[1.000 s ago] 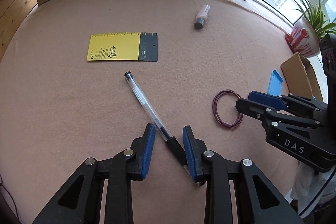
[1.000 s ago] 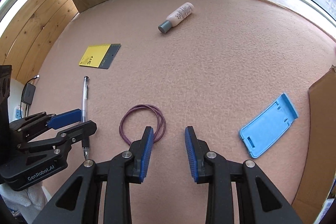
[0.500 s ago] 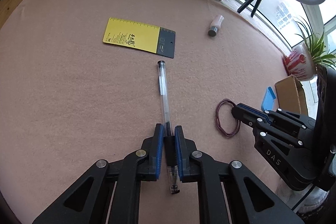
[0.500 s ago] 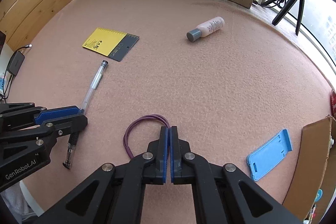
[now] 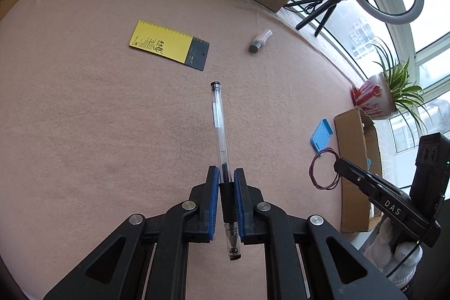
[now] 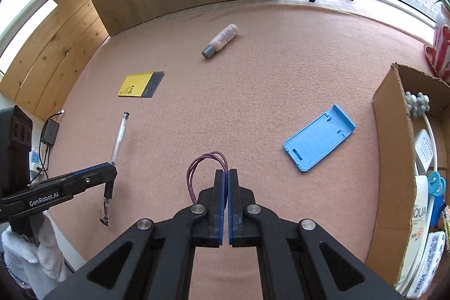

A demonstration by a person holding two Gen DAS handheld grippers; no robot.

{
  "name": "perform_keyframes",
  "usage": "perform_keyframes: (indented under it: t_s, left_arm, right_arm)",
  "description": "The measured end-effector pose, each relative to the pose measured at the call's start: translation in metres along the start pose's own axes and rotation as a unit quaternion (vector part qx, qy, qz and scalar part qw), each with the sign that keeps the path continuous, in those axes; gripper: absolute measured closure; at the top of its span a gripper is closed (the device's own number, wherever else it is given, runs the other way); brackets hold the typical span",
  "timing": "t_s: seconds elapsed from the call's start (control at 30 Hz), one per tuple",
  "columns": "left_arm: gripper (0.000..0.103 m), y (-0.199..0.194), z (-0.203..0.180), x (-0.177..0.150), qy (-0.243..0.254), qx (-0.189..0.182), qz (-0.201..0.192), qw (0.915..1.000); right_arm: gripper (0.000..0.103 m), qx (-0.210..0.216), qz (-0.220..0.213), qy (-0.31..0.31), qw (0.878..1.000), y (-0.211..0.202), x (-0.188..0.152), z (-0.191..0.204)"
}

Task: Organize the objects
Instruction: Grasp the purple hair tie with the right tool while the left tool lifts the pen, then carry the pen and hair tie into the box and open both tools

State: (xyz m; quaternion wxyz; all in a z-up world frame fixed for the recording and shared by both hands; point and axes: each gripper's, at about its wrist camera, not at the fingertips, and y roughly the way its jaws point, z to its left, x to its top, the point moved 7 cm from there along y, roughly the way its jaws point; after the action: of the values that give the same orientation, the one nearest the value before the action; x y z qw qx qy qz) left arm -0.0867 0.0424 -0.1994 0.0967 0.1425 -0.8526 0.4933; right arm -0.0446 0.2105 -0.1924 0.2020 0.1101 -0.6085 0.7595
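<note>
Tongs were both clamped: left gripper (image 5: pixel 226 182) on the gel pen (image 5: pixel 222 148), right gripper (image 6: pixel 225 179) on the purple hair tie (image 6: pixel 204 162); both loads wanted steady carrying to the cardboard box (image 6: pixel 389 114) at right.

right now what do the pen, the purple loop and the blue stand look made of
Pen: clear glossy plastic, since the ink tube shows through; the black grip looks like rubber.
Purple loop: thin cord or elastic, probably, holding a limp curve.
Blue stand: matte moulded plastic, with crisp slots and a raised lip.
</note>
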Motion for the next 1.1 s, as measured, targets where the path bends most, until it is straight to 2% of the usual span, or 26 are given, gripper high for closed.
perform_keyframes:
  t_s: [0.23,0.53,0.8,1.1]
  left_arm:
    - [0.092,-0.001,-0.059,0.01,0.044,-0.026,-0.007,0.9987]
    - [0.092,0.02,-0.148,0.015,0.113,-0.053,0.005,0.9921]
    - [0.091,0.048,-0.248,0.006,0.194,-0.079,0.022,0.9776]
    - [0.091,0.096,-0.329,-0.01,0.249,-0.094,0.058,0.9621]
  right_arm:
    - [0.101,-0.006,-0.044,0.038,0.998,-0.053,0.004,-0.041]
    - [0.101,-0.042,-0.089,0.083,0.992,-0.104,-0.003,-0.104]
    - [0.101,-0.078,-0.111,0.128,0.982,-0.134,-0.02,-0.161]
    - [0.101,-0.102,-0.114,0.169,0.974,-0.145,-0.043,-0.205]
